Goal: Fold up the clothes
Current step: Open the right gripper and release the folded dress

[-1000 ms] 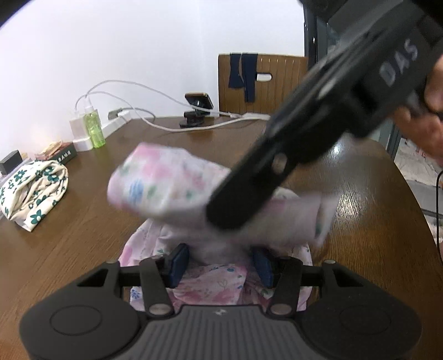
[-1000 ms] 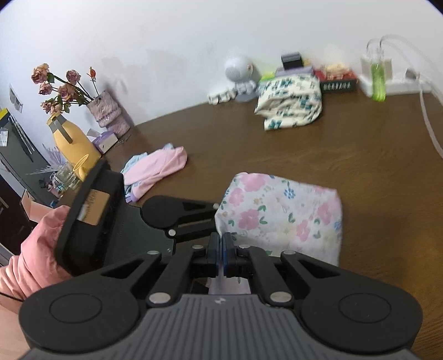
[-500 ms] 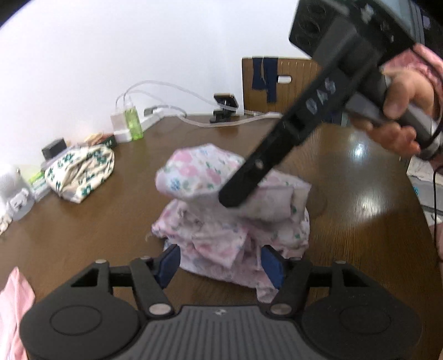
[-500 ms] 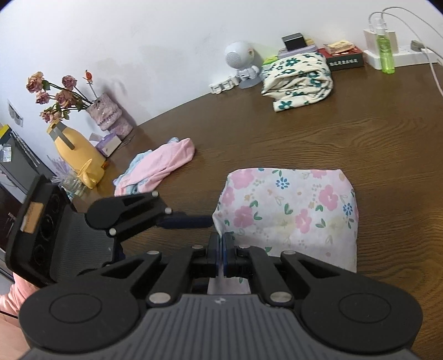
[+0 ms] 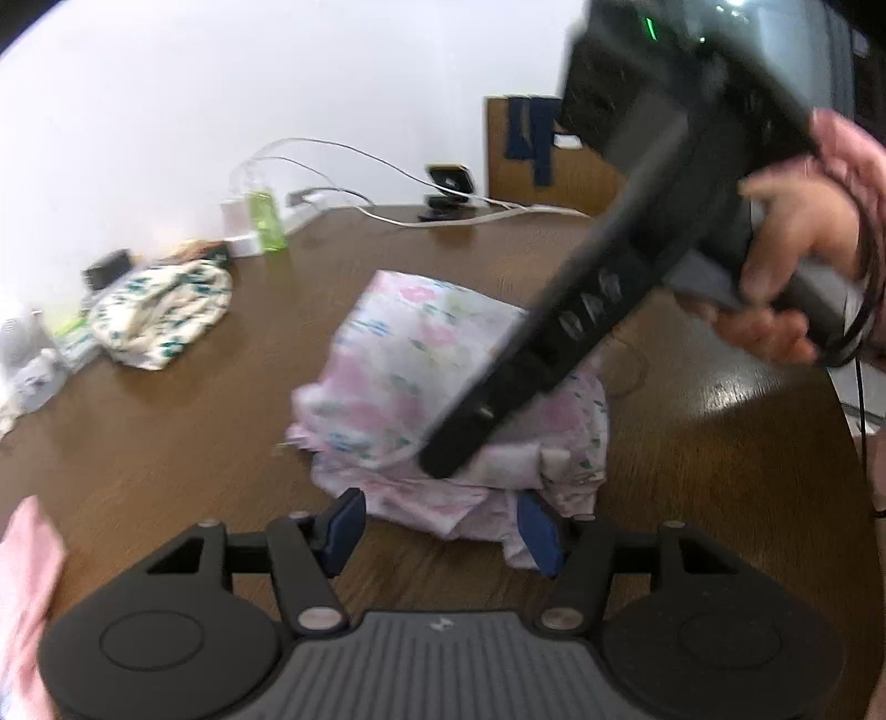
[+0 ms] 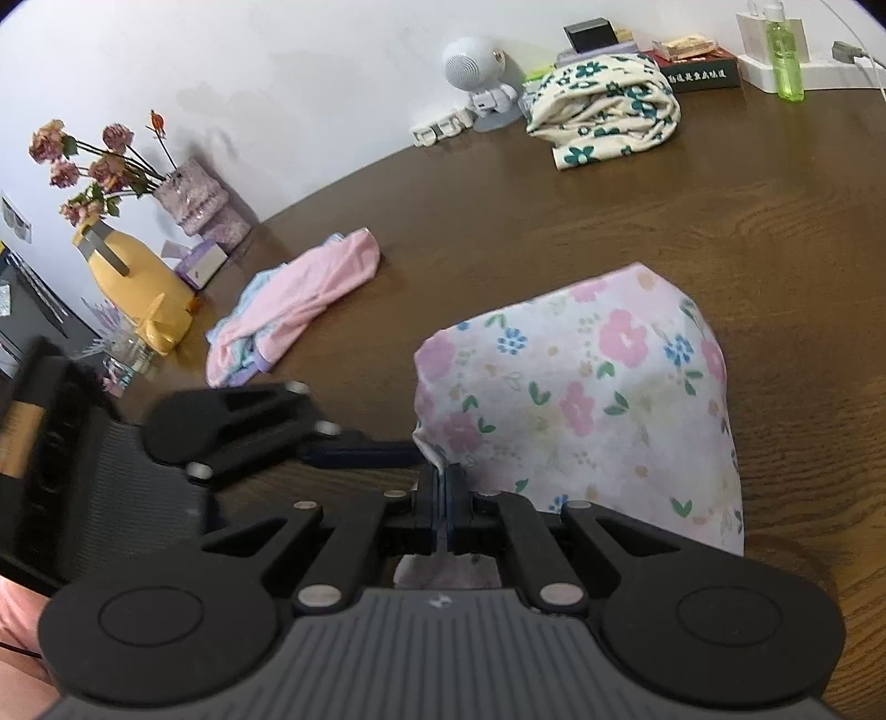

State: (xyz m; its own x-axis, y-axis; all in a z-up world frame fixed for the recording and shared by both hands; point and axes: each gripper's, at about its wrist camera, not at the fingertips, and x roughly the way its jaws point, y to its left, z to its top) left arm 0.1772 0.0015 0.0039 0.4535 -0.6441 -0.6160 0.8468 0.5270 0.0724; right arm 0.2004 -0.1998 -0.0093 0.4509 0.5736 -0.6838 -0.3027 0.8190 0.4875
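1. Clamping a fold of the pink floral garment, the right gripper has its two pads pressed together with a strip of the cloth caught between them; a person's hand grips its handle.
2. The left gripper holds nothing; its blue fingertips stand wide apart on either side of the garment's near edge, low over the desk.
3. The floral garment sits near the middle of the desk as a bunched, partly folded heap, its upper layer lifted by the right gripper and draped over the lower layers.
4. A cream garment with green flowers lies rolled up near the desk's far edge by the wall, well apart from the floral one.
5. A plain pink garment lies crumpled toward the left edge of the desk in the right wrist view.
6. A green bottle stands at the far edge beside white chargers.
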